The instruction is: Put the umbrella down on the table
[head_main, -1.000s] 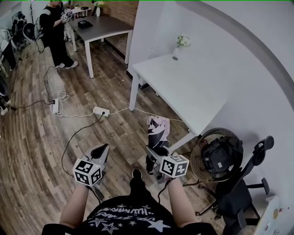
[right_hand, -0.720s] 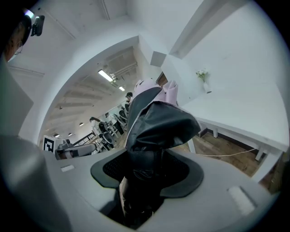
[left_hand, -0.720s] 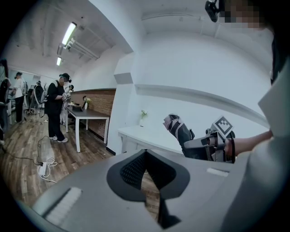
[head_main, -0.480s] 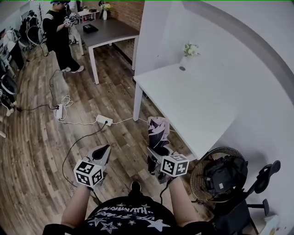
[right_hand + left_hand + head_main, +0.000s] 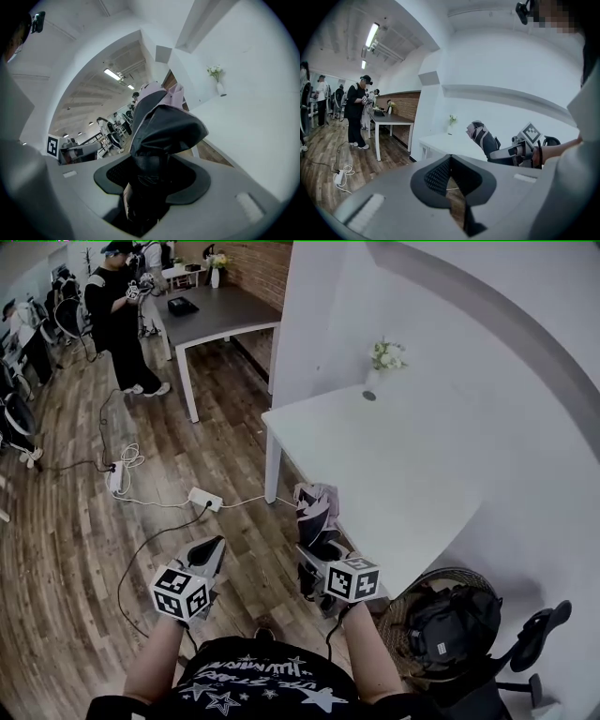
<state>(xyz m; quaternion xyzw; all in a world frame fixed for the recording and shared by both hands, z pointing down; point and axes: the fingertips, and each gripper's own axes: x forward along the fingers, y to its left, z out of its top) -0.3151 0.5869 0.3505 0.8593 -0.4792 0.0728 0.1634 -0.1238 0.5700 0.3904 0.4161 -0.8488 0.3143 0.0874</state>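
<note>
Right gripper (image 5: 315, 565) clamped on the folded umbrella (image 5: 317, 514), long axis pointing up-frame out of the jaws, white table (image 5: 394, 460) edge just right of it, probably not over the top yet; left gripper (image 5: 208, 555) lower left, jaws together, empty, farther off.

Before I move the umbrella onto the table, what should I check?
1. Hold: right gripper clamped on the folded umbrella: ok.
2. Umbrella over the white table: not ok, it hangs at the near edge.
3. Bare landing space: ok; only a flower vase at the far end.
4. Left gripper out of the way: ok, shut, empty, off to the side.
</note>
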